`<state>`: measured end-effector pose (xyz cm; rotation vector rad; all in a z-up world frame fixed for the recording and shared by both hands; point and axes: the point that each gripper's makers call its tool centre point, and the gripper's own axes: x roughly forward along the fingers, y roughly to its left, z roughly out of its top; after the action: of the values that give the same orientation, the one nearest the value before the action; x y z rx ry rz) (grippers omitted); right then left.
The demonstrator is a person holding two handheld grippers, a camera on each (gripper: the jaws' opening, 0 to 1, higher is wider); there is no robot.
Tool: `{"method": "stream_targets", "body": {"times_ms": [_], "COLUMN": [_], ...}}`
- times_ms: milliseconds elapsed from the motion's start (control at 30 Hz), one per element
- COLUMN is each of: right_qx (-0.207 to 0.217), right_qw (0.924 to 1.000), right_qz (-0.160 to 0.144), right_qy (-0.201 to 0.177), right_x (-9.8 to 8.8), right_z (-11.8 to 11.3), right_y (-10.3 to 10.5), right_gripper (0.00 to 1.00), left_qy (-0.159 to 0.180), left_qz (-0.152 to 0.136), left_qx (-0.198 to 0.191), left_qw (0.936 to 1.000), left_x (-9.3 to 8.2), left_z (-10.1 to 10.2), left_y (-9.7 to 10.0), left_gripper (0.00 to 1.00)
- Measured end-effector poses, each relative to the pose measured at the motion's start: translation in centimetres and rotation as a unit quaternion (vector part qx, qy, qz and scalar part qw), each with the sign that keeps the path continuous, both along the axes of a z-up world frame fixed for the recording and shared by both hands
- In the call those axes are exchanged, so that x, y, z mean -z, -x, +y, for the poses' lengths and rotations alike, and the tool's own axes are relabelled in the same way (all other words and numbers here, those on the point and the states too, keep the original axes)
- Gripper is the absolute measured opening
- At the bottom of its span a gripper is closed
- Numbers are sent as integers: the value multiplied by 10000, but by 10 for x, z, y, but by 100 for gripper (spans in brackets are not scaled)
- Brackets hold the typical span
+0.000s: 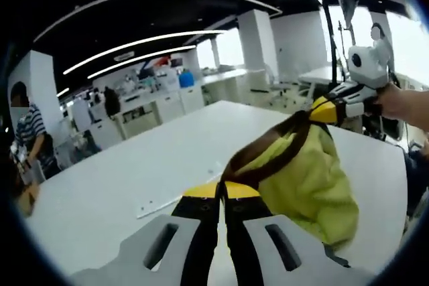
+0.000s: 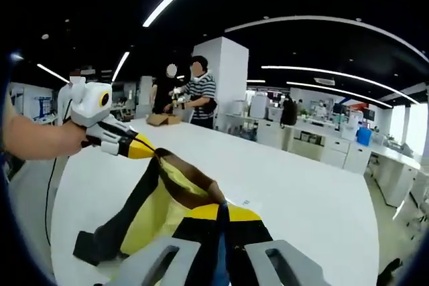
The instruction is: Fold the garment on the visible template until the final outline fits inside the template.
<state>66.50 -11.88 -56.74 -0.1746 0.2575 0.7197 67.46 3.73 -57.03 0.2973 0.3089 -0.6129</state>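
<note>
In the left gripper view, the left gripper (image 1: 222,195) is seen clenched on the dark brown band of a yellow-green fabric garment with dark trim (image 1: 305,179), the band being pinched right at the yellow jaw tips. From that pinch the garment is stretched up and to the right, where its other end is gripped by the right gripper (image 1: 320,109), held in a person's hand (image 1: 402,104). The cloth is sagged between the two grippers above the white table (image 1: 120,179). Just left of the left gripper's tips, a thin white strip (image 1: 164,204) is seen lying flat on the table.

In the right gripper view, the right gripper (image 2: 220,211) is shown closed on the garment's dark edge at its tips. The garment (image 2: 157,209) is spread down and leftward from there, with a dark strap (image 2: 100,242) trailing onto the table (image 2: 308,192). Farther left, the left gripper (image 2: 149,149) is clamped on the cloth. Beyond it, across the table, two people (image 2: 194,92) are standing by a brown cardboard item (image 2: 163,119).
</note>
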Motion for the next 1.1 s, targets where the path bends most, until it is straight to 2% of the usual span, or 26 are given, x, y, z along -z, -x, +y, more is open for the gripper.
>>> {"method": "stream_targets", "body": {"times_ms": [633, 1100], "right_qx": [153, 257], "right_qw": [9984, 9927], "right_qz": [454, 1010], "right_qy": [308, 604], "right_x": [68, 136], "right_z": [5, 9], "right_y": [-54, -79], "right_gripper": [0, 0], "left_qy": [-333, -620], "left_qz": [426, 979], "left_qx": [-211, -378], "left_qw": [9983, 9925], "left_x": [63, 121], "left_z": [7, 13], "left_y": [-50, -75], "left_gripper": [0, 0]}}
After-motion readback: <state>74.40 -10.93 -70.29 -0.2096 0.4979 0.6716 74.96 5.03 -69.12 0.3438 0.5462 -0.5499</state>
